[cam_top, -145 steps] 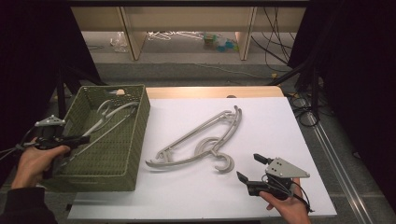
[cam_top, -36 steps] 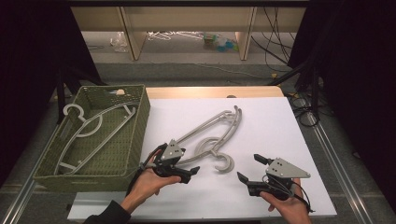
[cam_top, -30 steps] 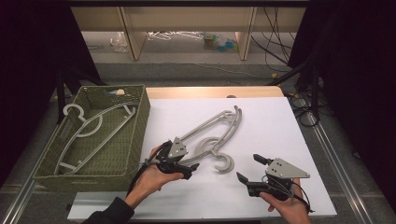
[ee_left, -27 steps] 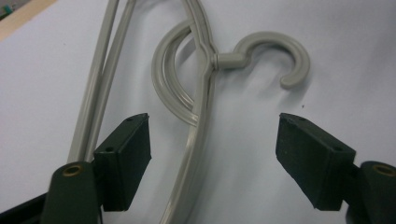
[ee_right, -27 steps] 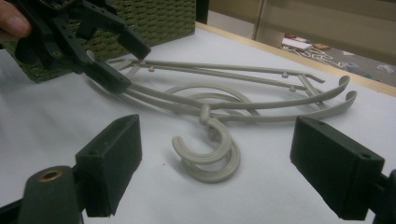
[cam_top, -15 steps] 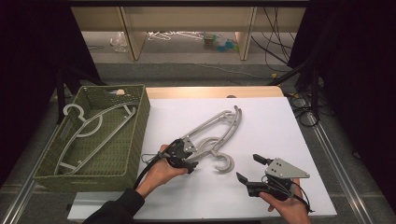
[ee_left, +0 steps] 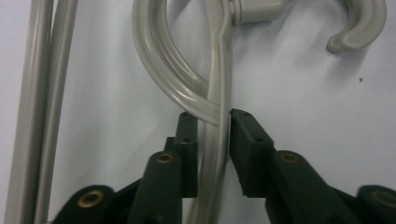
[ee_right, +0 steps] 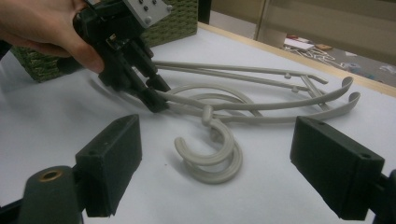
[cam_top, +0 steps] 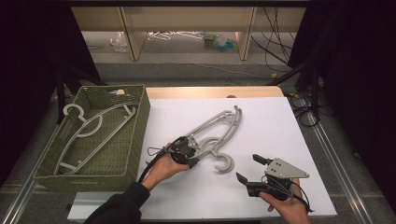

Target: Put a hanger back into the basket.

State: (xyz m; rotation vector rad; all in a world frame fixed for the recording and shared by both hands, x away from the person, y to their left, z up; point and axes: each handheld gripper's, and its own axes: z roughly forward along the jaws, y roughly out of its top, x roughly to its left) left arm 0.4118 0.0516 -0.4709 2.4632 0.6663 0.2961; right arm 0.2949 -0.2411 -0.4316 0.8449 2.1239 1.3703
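Left claw, up from basket earlier, now closing on counter hanger arm; right claw wide apart, idle nearby.

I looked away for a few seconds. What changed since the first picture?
The left gripper left the green basket, crossed to the hangers on the table, and its jaws have just been closing around a hanger arm. One hanger now lies in the basket. The right gripper stayed put, open.

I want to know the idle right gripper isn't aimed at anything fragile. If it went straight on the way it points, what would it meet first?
Probably the hooks of the hangers lying on the table: they sit straight ahead between the right gripper's open jaws. Depth is hard to judge.
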